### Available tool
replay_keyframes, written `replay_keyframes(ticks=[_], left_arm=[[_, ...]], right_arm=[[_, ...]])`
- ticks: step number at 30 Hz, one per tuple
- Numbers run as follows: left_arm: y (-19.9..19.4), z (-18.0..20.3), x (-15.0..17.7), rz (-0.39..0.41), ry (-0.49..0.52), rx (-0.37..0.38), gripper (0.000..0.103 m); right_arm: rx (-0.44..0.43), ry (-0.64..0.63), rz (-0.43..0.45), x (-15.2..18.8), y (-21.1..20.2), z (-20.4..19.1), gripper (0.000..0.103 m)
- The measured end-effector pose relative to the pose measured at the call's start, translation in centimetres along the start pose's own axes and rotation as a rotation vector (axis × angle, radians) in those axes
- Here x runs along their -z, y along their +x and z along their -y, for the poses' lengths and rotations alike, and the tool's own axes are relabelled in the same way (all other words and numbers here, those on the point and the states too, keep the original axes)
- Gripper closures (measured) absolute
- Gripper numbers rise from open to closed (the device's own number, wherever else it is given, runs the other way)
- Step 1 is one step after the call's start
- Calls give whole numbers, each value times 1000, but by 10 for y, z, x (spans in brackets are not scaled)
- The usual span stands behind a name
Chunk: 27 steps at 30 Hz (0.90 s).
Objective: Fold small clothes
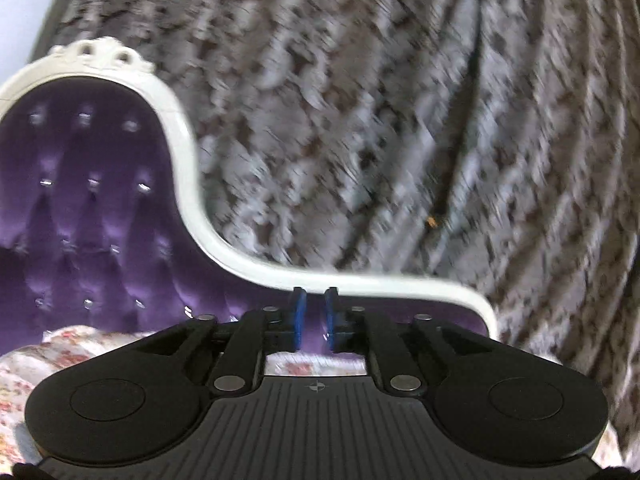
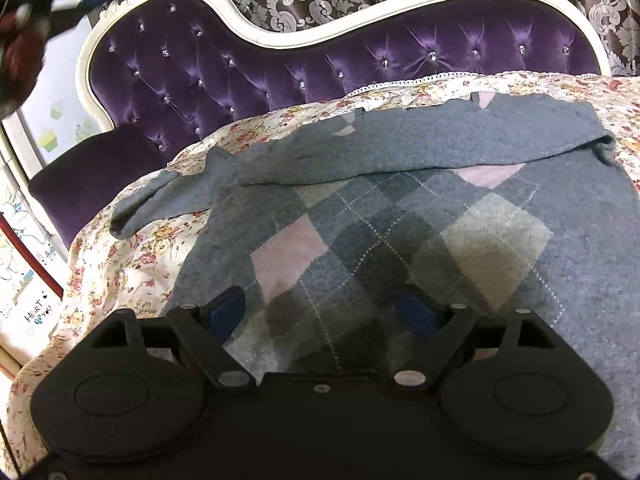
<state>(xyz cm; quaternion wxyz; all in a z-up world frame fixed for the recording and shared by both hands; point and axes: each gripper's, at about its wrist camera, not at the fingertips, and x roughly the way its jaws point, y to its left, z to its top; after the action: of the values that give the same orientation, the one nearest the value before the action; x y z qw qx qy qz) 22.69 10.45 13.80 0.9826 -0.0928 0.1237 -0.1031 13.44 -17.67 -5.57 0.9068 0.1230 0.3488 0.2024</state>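
the grey argyle sweater (image 2: 400, 216) lies spread on the floral bedspread (image 2: 132, 256), top part folded over, one sleeve (image 2: 160, 200) trailing left. right gripper (image 2: 326, 314) hovers low over its hem, fingers wide apart and empty. left gripper (image 1: 316, 318) is up facing the purple tufted headboard (image 1: 80, 220) and patterned curtain (image 1: 380, 120), fingers nearly together, holding nothing.

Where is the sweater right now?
Right wrist view: the sweater lies on the floral cover before the purple headboard, under the open right gripper.
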Motion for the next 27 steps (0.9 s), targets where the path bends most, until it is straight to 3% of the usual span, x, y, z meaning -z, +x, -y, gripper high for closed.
replay_keyframes(ticks=[3, 4, 7, 11, 17, 23, 27], left_arm=[[17, 16, 33, -65, 75, -40, 46], [22, 18, 44, -84, 110, -67, 44], [36, 8, 86, -155, 224, -182, 43], [42, -38, 127, -243, 189, -283, 43], [31, -110, 155, -218, 169, -534, 38], [25, -152, 160, -268, 231, -629, 36], [30, -162, 164, -290, 275, -652, 36]], right_arm=[[-17, 18, 6, 1, -2, 4, 17], [-21, 20, 7, 1, -2, 5, 16], [-33, 17, 10, 3, -2, 6, 15], [-38, 11, 7, 3, 0, 5, 11], [-36, -36, -9, 5, 4, -2, 4], [-27, -69, -17, 7, 6, -6, 1], [-3, -105, -28, 8, 8, -11, 1]])
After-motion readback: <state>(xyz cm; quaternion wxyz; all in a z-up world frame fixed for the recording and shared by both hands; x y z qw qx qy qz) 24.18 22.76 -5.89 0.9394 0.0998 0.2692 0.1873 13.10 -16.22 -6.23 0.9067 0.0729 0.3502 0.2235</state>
